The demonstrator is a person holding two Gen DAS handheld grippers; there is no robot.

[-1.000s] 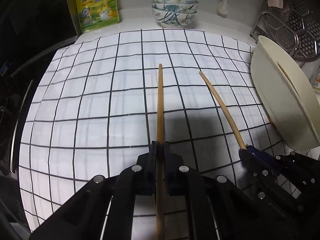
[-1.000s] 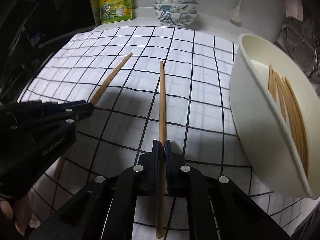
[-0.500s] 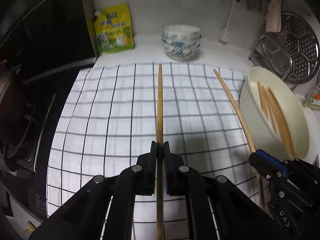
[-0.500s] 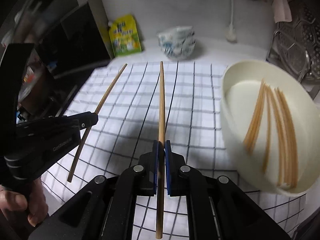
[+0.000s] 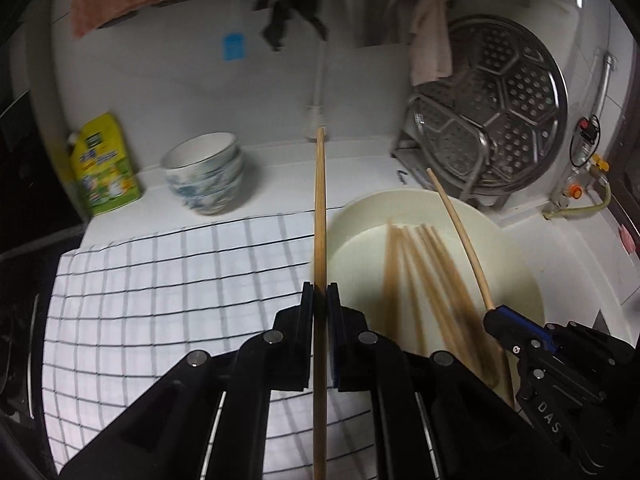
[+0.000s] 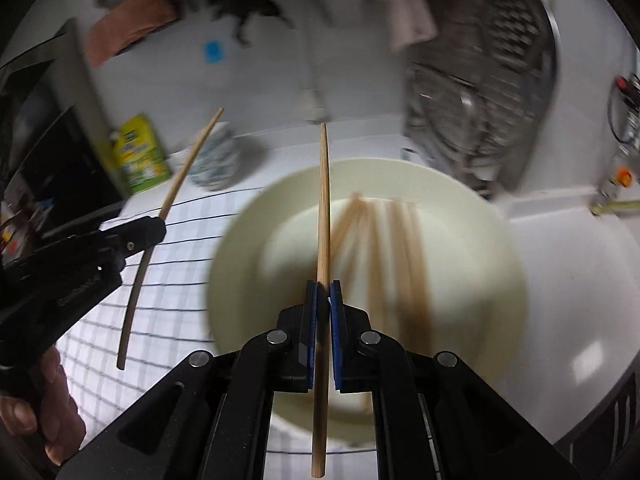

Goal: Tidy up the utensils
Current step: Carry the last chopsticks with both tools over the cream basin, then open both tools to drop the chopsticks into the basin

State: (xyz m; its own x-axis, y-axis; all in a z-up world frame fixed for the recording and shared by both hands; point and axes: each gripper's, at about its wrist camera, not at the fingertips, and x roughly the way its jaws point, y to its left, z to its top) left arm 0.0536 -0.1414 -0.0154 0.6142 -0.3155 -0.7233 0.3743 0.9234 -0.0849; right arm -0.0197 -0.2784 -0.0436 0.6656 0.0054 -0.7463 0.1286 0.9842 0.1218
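My left gripper (image 5: 320, 296) is shut on a wooden chopstick (image 5: 319, 216) that points forward, held in the air over the checked cloth (image 5: 160, 300) by the left rim of the cream bowl (image 5: 516, 264). My right gripper (image 6: 323, 292) is shut on a second chopstick (image 6: 324, 200), held above the cream bowl (image 6: 248, 264). Several chopsticks (image 5: 424, 280) lie inside the bowl. The right gripper (image 5: 494, 318) and its chopstick (image 5: 460, 232) show in the left wrist view. The left gripper (image 6: 154, 226) and its chopstick (image 6: 176, 184) show in the right wrist view.
A stack of patterned bowls (image 5: 206, 178) and a yellow-green pouch (image 5: 104, 166) stand at the back of the counter. A metal rack with a perforated steamer plate (image 5: 492, 116) stands behind the cream bowl. A stove edge (image 5: 24, 280) lies left of the cloth.
Both grippers have risen and tilted up with their chopsticks and moved right towards the cream bowl. The right chopstick is now over the bowl.
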